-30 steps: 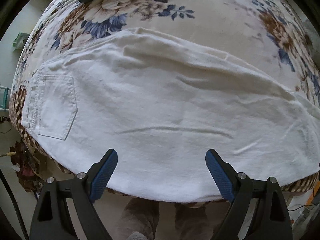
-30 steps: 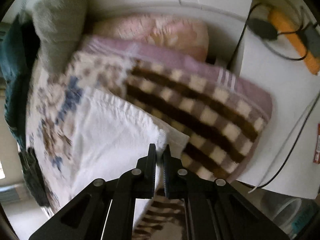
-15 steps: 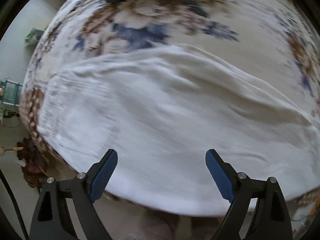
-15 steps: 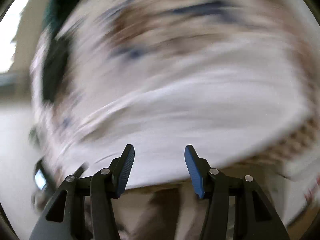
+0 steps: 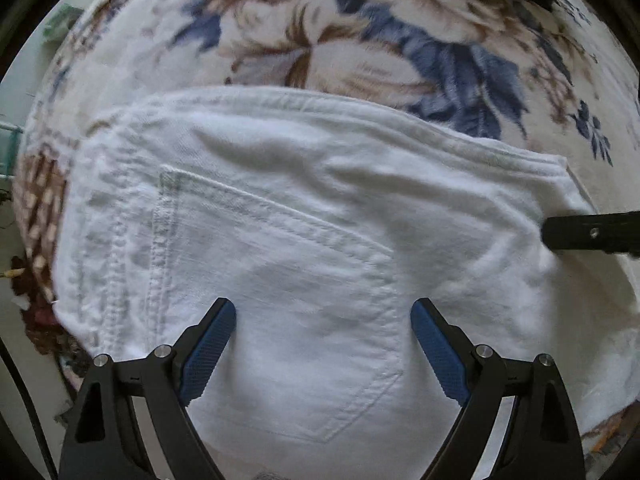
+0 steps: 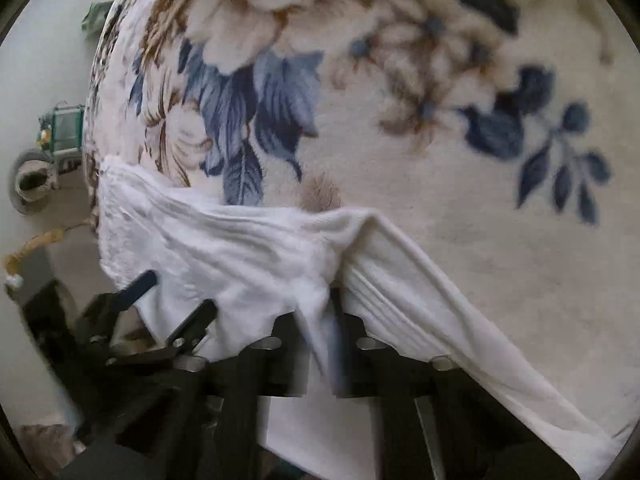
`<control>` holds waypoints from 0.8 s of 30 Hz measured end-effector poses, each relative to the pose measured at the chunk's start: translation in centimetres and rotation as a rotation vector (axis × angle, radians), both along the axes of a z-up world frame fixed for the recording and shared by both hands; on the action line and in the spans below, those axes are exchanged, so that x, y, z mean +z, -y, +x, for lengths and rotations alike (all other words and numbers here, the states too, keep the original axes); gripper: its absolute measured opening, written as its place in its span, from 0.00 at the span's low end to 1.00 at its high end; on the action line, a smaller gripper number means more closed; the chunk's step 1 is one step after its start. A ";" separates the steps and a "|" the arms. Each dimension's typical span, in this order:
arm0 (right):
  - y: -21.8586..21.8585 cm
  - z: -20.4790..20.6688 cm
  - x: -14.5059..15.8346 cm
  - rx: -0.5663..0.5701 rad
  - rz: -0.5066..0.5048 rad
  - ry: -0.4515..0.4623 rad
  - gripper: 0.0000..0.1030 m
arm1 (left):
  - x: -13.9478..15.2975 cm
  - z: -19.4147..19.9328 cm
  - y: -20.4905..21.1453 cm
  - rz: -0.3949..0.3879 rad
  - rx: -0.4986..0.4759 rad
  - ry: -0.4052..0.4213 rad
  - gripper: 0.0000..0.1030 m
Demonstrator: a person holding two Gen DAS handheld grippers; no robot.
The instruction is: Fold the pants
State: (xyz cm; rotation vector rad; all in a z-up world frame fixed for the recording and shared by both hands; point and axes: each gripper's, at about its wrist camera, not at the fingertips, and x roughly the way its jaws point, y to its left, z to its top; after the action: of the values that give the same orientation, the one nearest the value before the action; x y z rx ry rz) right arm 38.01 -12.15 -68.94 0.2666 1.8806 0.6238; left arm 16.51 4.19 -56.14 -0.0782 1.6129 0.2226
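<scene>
A bed covered by a cream plush blanket with blue and brown flowers [image 5: 360, 40] carries the white cotton pants [image 5: 304, 240], laid flat near its edge, back pocket up. The fold appears barely begun. The left hand-held gripper [image 5: 323, 316] is held spread above the seat, grasping nothing. The right hand-held gripper [image 6: 320, 320] is clenched on a bunched fold of the pants, lifted slightly.

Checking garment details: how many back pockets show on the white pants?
1. The back pocket lies between the open left gripper fingers, near the waistband; others may be hidden underneath the folded pants.
</scene>
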 end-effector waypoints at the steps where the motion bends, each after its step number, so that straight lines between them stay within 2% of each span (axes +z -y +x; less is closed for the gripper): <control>1: 1.6 0.7 0.2 -0.090 0.029 -0.015 0.06 | -0.2 0.0 -0.3 -0.012 -0.004 0.002 0.87; 3: 4.4 1.8 0.2 -0.219 0.035 -0.043 0.06 | -0.5 0.0 -0.8 -0.036 -0.008 0.004 0.88; 5: 6.5 2.3 -0.1 -0.266 -0.058 -0.025 0.04 | -0.8 0.1 -1.2 -0.046 -0.008 -0.004 0.88; 8: 8.1 2.6 0.1 -0.347 -0.054 -0.082 0.06 | -1.0 0.4 -1.7 -0.054 -0.002 -0.018 0.88; 9: 8.0 3.0 0.7 -0.341 -0.026 -0.078 0.13 | -0.9 0.5 -2.0 -0.060 0.002 -0.019 0.88; 10: 7.4 3.2 1.2 -0.321 0.020 -0.080 0.35 | -0.8 0.6 -2.2 -0.069 0.008 -0.019 0.88; 11: 6.8 3.4 1.4 -0.310 0.037 -0.082 0.50 | -0.7 0.8 -2.4 -0.076 0.013 -0.021 0.88; 12: 5.7 3.6 1.2 -0.282 0.052 -0.080 0.74 | -1.0 1.4 -3.8 -0.084 0.020 -0.022 0.88; 13: 4.8 3.8 0.9 -0.249 0.058 -0.085 0.76 | -1.0 1.7 -4.2 -0.088 0.027 -0.024 0.88; 14: 3.3 3.6 -0.4 -0.182 0.052 -0.128 0.75 | -0.9 2.6 -5.0 -0.090 0.029 -0.026 0.88; 15: 2.2 3.4 -1.3 -0.132 0.025 -0.154 0.57 | -0.7 2.8 -5.3 -0.091 0.030 -0.026 0.88; 16: 0.6 3.0 -2.0 -0.053 0.007 -0.153 0.19 | -0.6 3.1 -5.5 -0.087 0.026 -0.024 0.88; 17: -0.4 2.6 -2.0 0.024 -0.018 -0.133 0.14 | -0.4 3.4 -5.6 -0.082 0.019 -0.026 0.88; 19: -1.1 2.5 -1.0 0.100 -0.042 -0.077 0.07 | -0.2 3.9 -5.9 -0.083 0.012 -0.029 0.88; 23: 0.5 3.9 0.9 0.081 -0.079 0.032 0.06 | 0.1 4.7 -6.2 -0.100 -0.005 -0.047 0.88; 24: 0.5 4.0 0.5 0.080 -0.079 0.020 0.06 | 0.1 4.9 -6.3 -0.098 -0.009 -0.050 0.88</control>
State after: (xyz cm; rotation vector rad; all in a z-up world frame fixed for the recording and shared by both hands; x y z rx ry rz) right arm 42.05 -12.68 -68.45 0.1343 1.8994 0.6017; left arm 21.40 10.47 -56.05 -0.1412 1.6737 0.1394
